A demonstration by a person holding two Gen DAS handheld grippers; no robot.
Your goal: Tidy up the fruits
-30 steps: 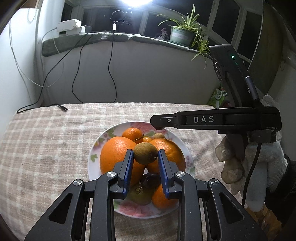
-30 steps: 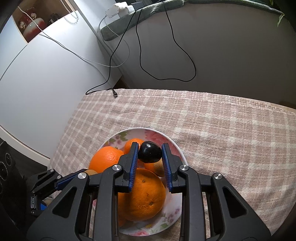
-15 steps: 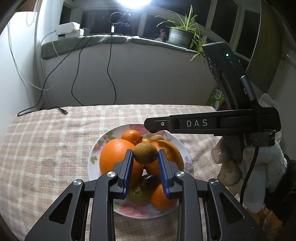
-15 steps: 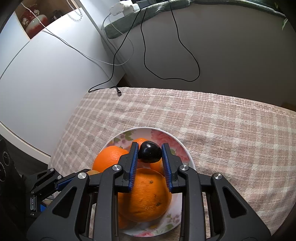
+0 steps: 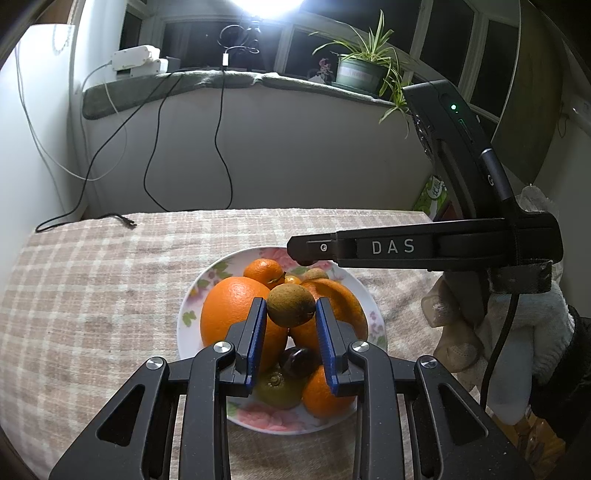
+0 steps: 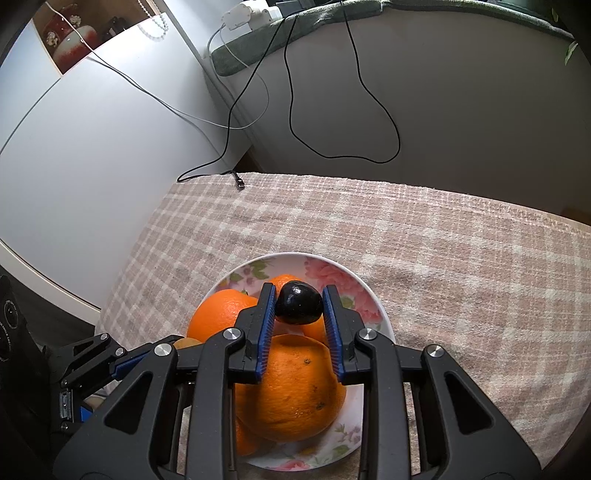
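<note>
The left gripper (image 5: 291, 314) clamps a small brown fruit (image 5: 291, 305) and the right gripper (image 6: 299, 308) a glossy dark fruit (image 6: 299, 302), both likely light, slippery, best pinched mid-body.

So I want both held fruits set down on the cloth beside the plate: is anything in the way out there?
Nothing visible. The left gripper holds the brown fruit, the right gripper the dark fruit, both over the plate. The checked cloth shows bare except a cable end at its far edge.

A bright lamp (image 5: 271, 3) glares above dark windows (image 5: 447, 40). A potted plant (image 5: 360, 70) sits on the padded sill (image 5: 229, 79); cables (image 5: 221, 147) hang down the pale wall (image 5: 295, 147).
</note>
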